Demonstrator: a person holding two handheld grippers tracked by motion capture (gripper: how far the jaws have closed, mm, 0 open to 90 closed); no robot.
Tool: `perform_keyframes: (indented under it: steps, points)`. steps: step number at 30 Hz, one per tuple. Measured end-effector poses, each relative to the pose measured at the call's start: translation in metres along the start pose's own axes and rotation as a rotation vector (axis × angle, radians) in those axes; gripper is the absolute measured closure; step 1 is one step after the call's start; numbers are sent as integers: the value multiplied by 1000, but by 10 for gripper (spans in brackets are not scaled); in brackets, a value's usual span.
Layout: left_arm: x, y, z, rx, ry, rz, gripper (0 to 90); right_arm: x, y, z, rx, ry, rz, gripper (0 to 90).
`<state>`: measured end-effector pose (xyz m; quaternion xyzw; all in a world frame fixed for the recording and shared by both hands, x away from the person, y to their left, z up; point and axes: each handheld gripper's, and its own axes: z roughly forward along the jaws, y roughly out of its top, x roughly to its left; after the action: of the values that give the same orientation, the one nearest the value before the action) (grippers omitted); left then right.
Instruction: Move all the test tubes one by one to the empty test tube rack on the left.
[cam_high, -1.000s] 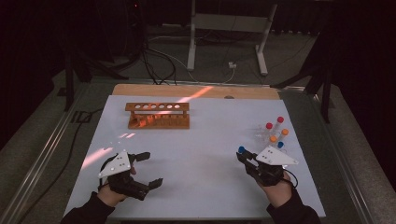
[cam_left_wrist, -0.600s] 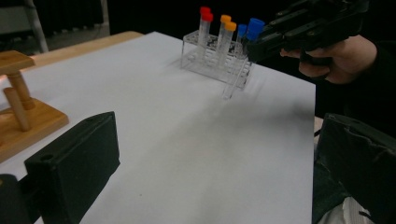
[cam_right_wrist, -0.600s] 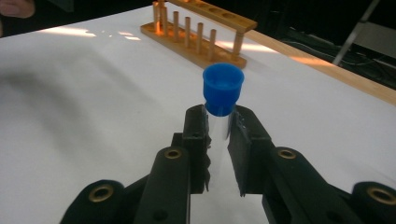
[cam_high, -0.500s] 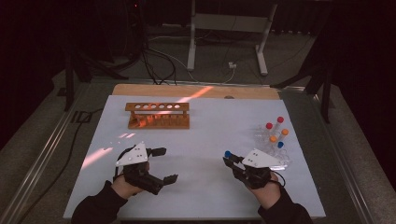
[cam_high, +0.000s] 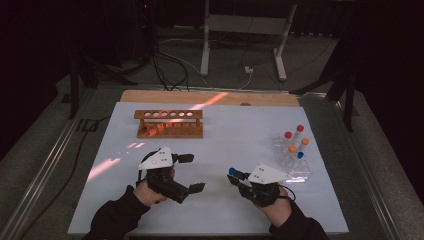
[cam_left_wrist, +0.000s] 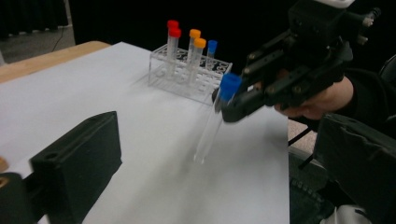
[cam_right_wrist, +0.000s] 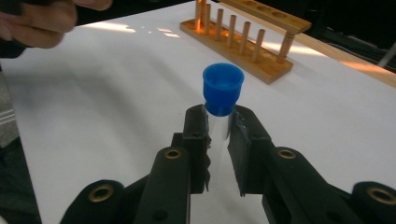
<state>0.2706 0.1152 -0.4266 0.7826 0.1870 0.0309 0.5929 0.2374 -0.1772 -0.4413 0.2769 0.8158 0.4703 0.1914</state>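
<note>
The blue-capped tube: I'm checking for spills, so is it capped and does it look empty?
Capped, apparently empty: the blue-capped tube looks clear through below its cap, held in the right claw.

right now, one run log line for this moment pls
right gripper: shut on blue-capped tube, lifted off the table | left gripper: open, empty | wooden rack: empty | clear rack: five capped tubes

A white-topped counter (cam_high: 225, 145) carries a brown wooden tube rack (cam_high: 169, 124) at far left and a clear plastic rack of capped tubes (cam_high: 292, 159) at right.

dim room, orange light streak across the table (cam_high: 150, 210), slight motion blur.
</note>
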Motion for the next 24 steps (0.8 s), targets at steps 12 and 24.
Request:
perform_keyframes:
  steps: [12,24]
  points:
    - [-7,7,29,8,-13,39,243,13,5,10,3,50,-24,772]
    - [-14,8,47,54,19,82,507,14,6,12,8,55,-25,772]
